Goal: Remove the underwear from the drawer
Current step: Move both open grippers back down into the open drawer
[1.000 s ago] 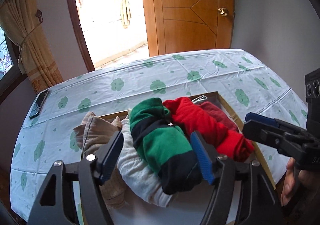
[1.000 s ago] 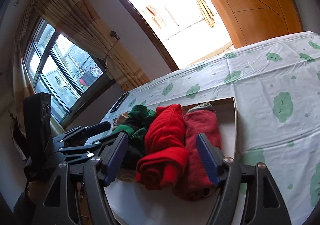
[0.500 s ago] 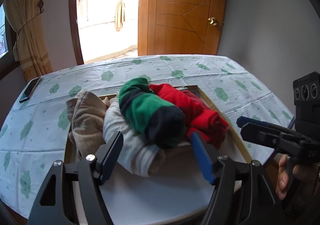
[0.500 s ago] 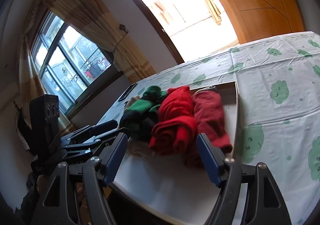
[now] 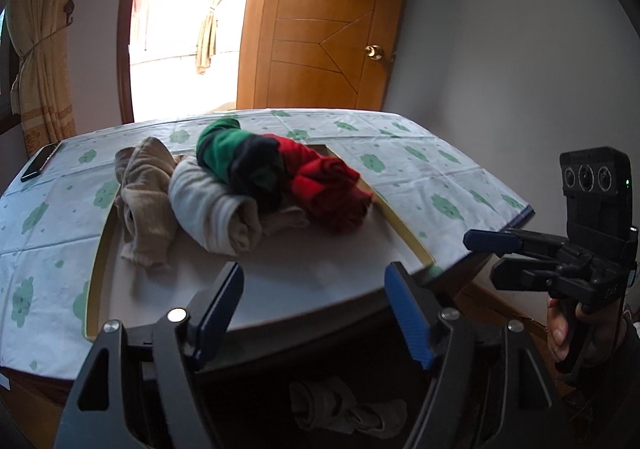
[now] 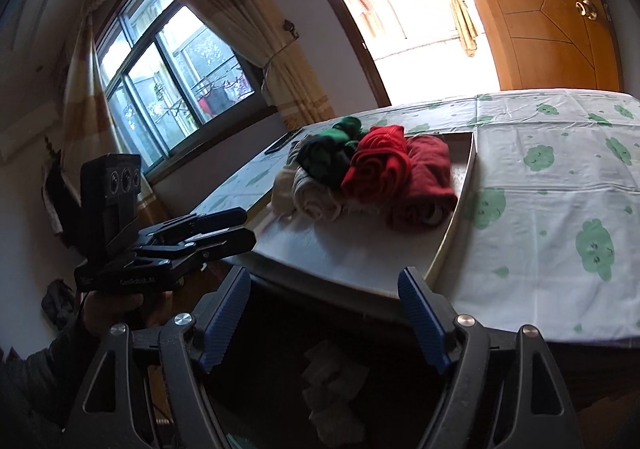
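Rolled underwear lies in a pile on a shallow tray [image 5: 100, 269] [image 6: 468, 185] on the table: a beige piece [image 5: 144, 193], a white roll [image 5: 208, 205] [image 6: 312, 197], a green and black roll [image 5: 236, 161] [image 6: 324, 153], a red roll [image 5: 328, 185] [image 6: 380, 165] and a dark red roll [image 6: 428, 177]. My left gripper [image 5: 316, 313] [image 6: 224, 229] is open and empty, in front of the table's near edge. My right gripper [image 6: 324, 321] [image 5: 492, 253] is open and empty, to its right. Below the table edge, a beige cloth [image 5: 344, 409] [image 6: 332, 389] lies in a dark space.
The table carries a white cloth with green prints [image 5: 420, 169] [image 6: 560, 177]. A black phone [image 5: 40, 161] lies at its far left. A wooden door [image 5: 320, 49], a bright doorway with curtains and a window [image 6: 168, 85] stand behind.
Both grippers have pulled back and dropped lower, from over the pile to in front of the table edge. The dark space under the table with the beige cloth has come into view.
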`<move>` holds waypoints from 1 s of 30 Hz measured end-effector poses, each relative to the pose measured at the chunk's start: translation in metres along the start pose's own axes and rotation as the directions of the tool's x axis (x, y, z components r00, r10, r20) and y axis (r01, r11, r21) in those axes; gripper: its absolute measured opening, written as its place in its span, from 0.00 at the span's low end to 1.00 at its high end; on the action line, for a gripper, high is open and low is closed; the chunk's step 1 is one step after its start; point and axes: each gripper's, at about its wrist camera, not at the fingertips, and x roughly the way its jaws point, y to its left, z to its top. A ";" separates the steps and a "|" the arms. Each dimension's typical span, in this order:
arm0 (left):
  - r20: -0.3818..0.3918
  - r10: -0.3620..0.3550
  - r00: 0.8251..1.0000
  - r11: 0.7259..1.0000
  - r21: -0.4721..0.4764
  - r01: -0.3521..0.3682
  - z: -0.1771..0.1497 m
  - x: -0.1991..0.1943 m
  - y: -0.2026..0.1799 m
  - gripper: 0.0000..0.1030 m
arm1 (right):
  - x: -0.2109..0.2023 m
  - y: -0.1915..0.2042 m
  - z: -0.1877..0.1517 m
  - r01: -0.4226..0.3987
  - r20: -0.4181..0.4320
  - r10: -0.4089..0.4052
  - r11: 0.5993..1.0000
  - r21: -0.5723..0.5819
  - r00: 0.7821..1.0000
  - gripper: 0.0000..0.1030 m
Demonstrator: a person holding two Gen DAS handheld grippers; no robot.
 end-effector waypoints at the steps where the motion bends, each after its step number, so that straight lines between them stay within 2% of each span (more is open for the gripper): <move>1: 0.001 -0.009 1.000 1.000 -0.001 0.009 -0.005 -0.002 -0.002 0.72 | -0.003 0.001 -0.005 -0.006 -0.008 0.006 1.000 -0.006 1.000 0.76; 5: -0.001 -0.034 0.999 0.999 -0.009 0.034 -0.025 -0.007 -0.007 0.72 | -0.013 0.005 -0.027 0.002 -0.041 -0.004 0.999 -0.033 0.999 0.76; 13: -0.029 -0.016 0.999 1.000 0.013 0.017 -0.064 -0.001 -0.022 0.72 | -0.012 0.000 -0.071 0.051 -0.128 -0.061 0.995 -0.080 0.990 0.76; 18: -0.077 -0.027 0.997 1.000 -0.007 0.026 -0.085 0.010 -0.023 0.72 | -0.001 -0.012 -0.095 0.087 -0.212 -0.107 0.991 -0.102 0.971 0.76; 21: -0.123 -0.008 0.992 1.000 -0.003 0.008 -0.095 0.019 -0.023 0.72 | 0.008 -0.013 -0.106 0.122 -0.286 -0.168 0.977 -0.174 0.943 0.76; 24: -0.151 0.003 0.988 1.000 0.002 -0.003 -0.101 0.025 -0.023 0.73 | 0.018 -0.008 -0.117 0.148 -0.348 -0.240 0.952 -0.269 0.906 0.76; 28: -0.183 0.020 0.983 1.000 0.016 -0.018 -0.106 0.032 -0.022 0.77 | 0.032 -0.004 -0.126 0.141 -0.424 -0.287 0.929 -0.342 0.859 0.76; 30: -0.196 0.031 0.980 0.999 0.017 -0.028 -0.108 0.035 -0.020 0.78 | 0.040 -0.004 -0.131 0.139 -0.460 -0.322 0.911 -0.387 0.827 0.76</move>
